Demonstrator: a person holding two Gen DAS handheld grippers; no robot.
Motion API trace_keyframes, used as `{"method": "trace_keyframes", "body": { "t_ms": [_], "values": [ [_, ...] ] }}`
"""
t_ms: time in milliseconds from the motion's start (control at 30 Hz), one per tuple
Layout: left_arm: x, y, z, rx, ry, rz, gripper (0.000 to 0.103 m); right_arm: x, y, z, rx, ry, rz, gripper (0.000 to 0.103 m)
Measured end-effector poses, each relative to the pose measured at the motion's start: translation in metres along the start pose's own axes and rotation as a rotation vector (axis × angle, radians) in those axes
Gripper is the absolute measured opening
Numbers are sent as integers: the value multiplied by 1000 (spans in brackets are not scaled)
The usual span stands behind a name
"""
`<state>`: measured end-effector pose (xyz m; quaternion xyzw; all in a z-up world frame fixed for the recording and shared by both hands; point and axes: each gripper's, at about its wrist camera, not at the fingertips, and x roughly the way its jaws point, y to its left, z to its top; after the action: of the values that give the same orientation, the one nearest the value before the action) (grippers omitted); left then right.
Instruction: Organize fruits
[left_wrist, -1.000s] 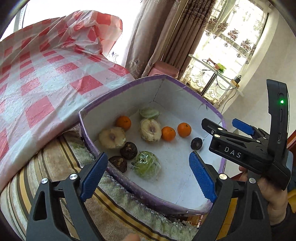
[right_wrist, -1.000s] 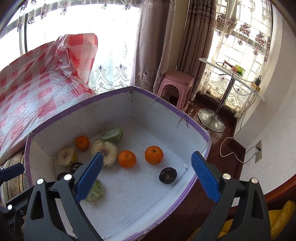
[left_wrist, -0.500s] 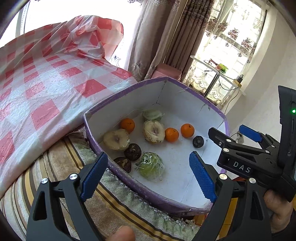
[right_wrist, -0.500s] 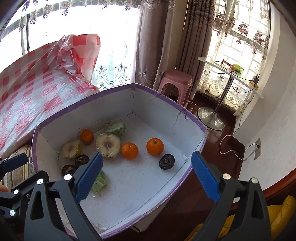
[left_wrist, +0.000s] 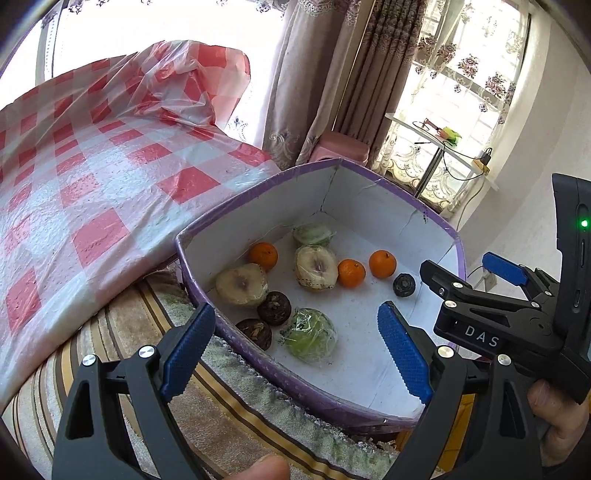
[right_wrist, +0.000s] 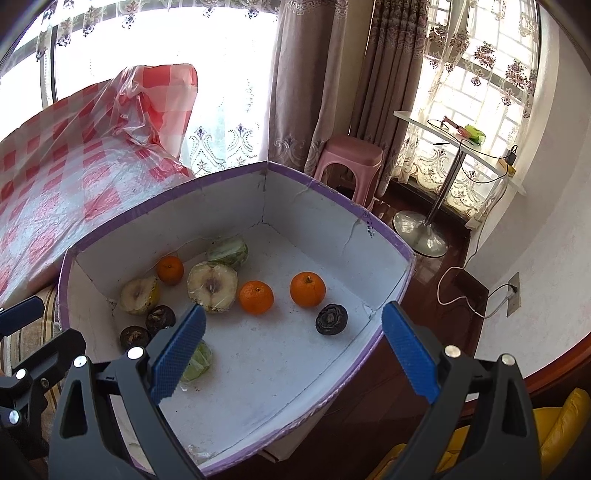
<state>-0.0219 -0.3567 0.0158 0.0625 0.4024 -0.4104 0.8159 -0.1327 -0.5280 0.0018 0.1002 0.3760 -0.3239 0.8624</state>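
Note:
A white box with a purple rim (left_wrist: 258, 192) (right_wrist: 388, 236) holds the fruit. Inside lie three oranges (left_wrist: 382, 263) (right_wrist: 307, 289), two wrapped pale cut fruits (left_wrist: 316, 268) (right_wrist: 211, 282), two wrapped green fruits (left_wrist: 310, 335) (right_wrist: 228, 251), and three dark round fruits (left_wrist: 404, 285) (right_wrist: 331, 319). My left gripper (left_wrist: 295, 349) is open and empty above the box's near rim. My right gripper (right_wrist: 291, 350) is open and empty above the box's near right part; it also shows in the left wrist view (left_wrist: 480, 291).
A red-and-white checked plastic cloth (left_wrist: 92, 184) lies left of the box. A striped towel (left_wrist: 240, 406) lies under the box. A pink stool (right_wrist: 349, 162), a small round table (right_wrist: 458, 147), curtains and a wall socket with a cable (right_wrist: 513, 291) stand beyond.
Both grippers have pulled back and risen a little; the box looks smaller and farther. The fruit has not moved. Both grippers stay open.

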Motion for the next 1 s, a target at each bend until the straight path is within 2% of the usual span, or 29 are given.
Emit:
{"method": "trace_keyframes", "body": {
  "t_ms": [1000],
  "values": [
    [6, -1, -2, 10, 31, -5, 87, 4, 1, -3, 0, 11, 2, 96]
  ]
}}
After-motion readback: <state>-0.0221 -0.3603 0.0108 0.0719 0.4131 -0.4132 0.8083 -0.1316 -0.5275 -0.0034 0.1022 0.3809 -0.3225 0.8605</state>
